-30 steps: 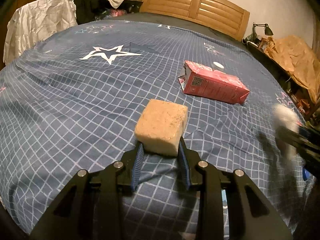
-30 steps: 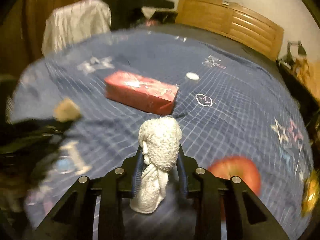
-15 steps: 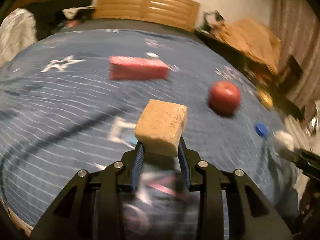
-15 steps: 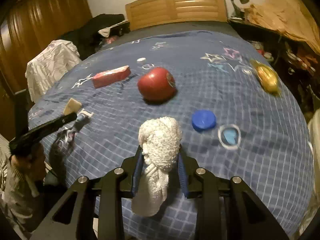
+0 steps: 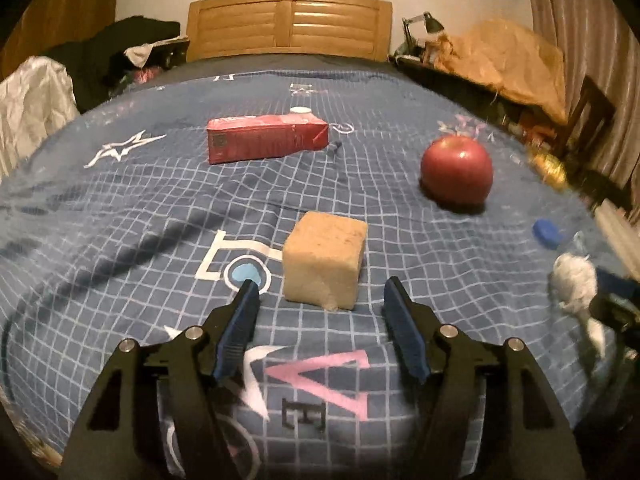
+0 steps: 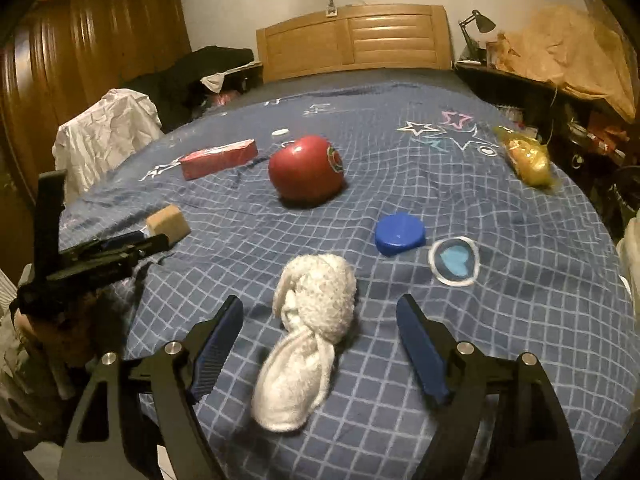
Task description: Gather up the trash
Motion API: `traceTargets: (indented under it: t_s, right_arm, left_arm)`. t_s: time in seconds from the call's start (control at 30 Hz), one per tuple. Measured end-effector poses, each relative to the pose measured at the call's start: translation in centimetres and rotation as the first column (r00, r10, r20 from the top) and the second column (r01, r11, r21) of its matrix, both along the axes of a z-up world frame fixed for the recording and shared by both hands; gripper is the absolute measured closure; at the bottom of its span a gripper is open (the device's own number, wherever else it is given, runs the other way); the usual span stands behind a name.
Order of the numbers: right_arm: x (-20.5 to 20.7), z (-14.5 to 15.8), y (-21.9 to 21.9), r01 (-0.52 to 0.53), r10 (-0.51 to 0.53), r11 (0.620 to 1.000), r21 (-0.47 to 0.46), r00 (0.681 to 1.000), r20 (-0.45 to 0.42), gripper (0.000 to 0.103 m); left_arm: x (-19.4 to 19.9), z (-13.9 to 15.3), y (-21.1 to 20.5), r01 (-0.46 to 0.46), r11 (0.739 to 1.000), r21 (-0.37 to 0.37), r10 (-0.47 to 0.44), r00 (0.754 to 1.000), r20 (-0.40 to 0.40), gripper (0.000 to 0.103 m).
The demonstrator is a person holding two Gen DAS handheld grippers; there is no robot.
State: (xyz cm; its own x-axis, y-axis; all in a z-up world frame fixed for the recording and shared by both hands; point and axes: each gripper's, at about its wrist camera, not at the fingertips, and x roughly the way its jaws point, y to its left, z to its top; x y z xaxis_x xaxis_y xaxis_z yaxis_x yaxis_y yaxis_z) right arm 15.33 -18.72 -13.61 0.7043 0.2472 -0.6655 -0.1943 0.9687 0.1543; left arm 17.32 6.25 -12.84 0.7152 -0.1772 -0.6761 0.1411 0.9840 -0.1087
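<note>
The left gripper (image 5: 320, 300) has its jaws spread wide. The sponge (image 5: 325, 258), a tan block, sits on the bed (image 5: 120, 208) between the fingertips and a little ahead of them, with a clear gap to each blue pad; neither pad touches it. Its near lower edge lies roughly level with the tips.

The right gripper (image 6: 320, 316) is likewise spread wide. The white cloth (image 6: 308, 336), a knotted wad of towel, lies between its fingers, the rounded knot at the tip line and the tail trailing back toward the camera. Both pads stand apart from it, the right one farther off than the left.

Both things rest on the blue checked cover near the foot of the bed. In the right wrist view the sponge (image 6: 168, 221) sits at the far left with the left gripper (image 6: 132, 240) just beside it; in the left wrist view the cloth (image 5: 574, 286) shows at the right edge, blurred.

Farther up the bed lie a red carton (image 5: 266, 138) on its side, a small white cap (image 5: 301, 110) just behind it, and an apple (image 5: 457, 170) to the right. A blue lid (image 6: 400, 234) lies ahead and right of the cloth, near a printed ring on the cover. A yellow wrapper (image 6: 526, 158) lies near the right edge of the bed, well apart from the rest
</note>
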Motion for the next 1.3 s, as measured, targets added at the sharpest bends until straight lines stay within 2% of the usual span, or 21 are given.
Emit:
traceTargets:
  t_s: [0.07, 0.17, 0.23, 0.3, 0.33, 0.37, 0.4, 0.5, 0.67, 0.93, 1.1, 1.3]
  right_arm:
    - [-0.2, -0.2, -0.3, 0.007, -0.007, 1.000, 0.015, 1.000, -0.001, 0.024]
    - [-0.3, -0.5, -0.2, -0.002, 0.002, 1.000, 0.027, 1.000, -0.005, 0.027]
    - [-0.2, -0.7, 0.2, -0.017, 0.017, 1.000, 0.023, 1.000, -0.004, 0.037]
    - [0.2, -1.3, 0.4, -0.021, 0.021, 1.000, 0.023, 1.000, -0.023, 0.056]
    - [0.3, -1.6, 0.4, -0.017, 0.018, 0.999, 0.028, 0.999, -0.033, 0.059]
    - [0.2, -1.7, 0.2, -0.011, 0.012, 0.999, 0.033, 0.999, -0.034, 0.066]
    - [0.2, -1.7, 0.1, -0.008, 0.010, 0.999, 0.038, 0.999, -0.032, 0.073]
    - [-0.2, -1.2, -0.4, -0.003, 0.004, 0.998, 0.059, 1.000, -0.014, 0.075]
    - [-1.2, 0.0, -0.4, -0.010, 0.009, 0.998, 0.062, 1.000, 0.028, 0.076]
    - [-3.4, 1.8, -0.5, -0.023, 0.019, 0.998, 0.052, 0.996, 0.086, 0.076]
    - [-4.9, 2.8, -1.4, -0.014, 0.007, 0.998, 0.056, 0.993, 0.116, 0.076]
    - [-7.0, 5.7, -5.2, 0.065, -0.076, 0.996, 0.061, 0.979, 0.189, 0.076]
  left_arm:
    - [0.2, 0.0, 0.3, -0.007, 1.000, -0.025, 0.007, 1.000, 0.001, 0.039]
    - [0.6, 0.1, -0.3, -0.009, 1.000, -0.013, 0.009, 1.000, 0.006, 0.039]
    - [1.1, 0.1, -0.8, 0.001, 1.000, 0.008, -0.001, 1.000, 0.006, 0.039]
    - [1.9, -0.1, -1.4, 0.009, 0.999, 0.036, -0.008, 1.000, -0.024, 0.039]
    - [2.3, -0.3, -1.6, 0.004, 0.999, 0.045, -0.002, 0.999, -0.038, 0.039]
    - [2.5, -0.5, -1.6, 0.005, 0.999, 0.048, -0.003, 0.999, -0.049, 0.046]
    - [2.7, -0.8, -1.7, 0.012, 0.998, 0.056, -0.009, 0.998, -0.064, 0.066]
    - [2.3, -0.7, -1.5, 0.009, 0.999, 0.042, -0.006, 0.999, -0.052, 0.069]
    - [0.0, 1.5, -1.3, -0.065, 0.998, 0.008, 0.065, 0.998, 0.003, 0.069]
    - [-2.7, 4.5, -4.5, -0.186, 0.973, 0.136, 0.175, 0.981, 0.088, 0.069]
    - [-3.5, 5.3, -6.4, -0.193, 0.965, 0.175, 0.179, 0.979, 0.095, 0.069]
    - [-3.6, 7.8, -11.0, -0.119, 0.975, 0.190, 0.093, 0.986, 0.142, 0.069]
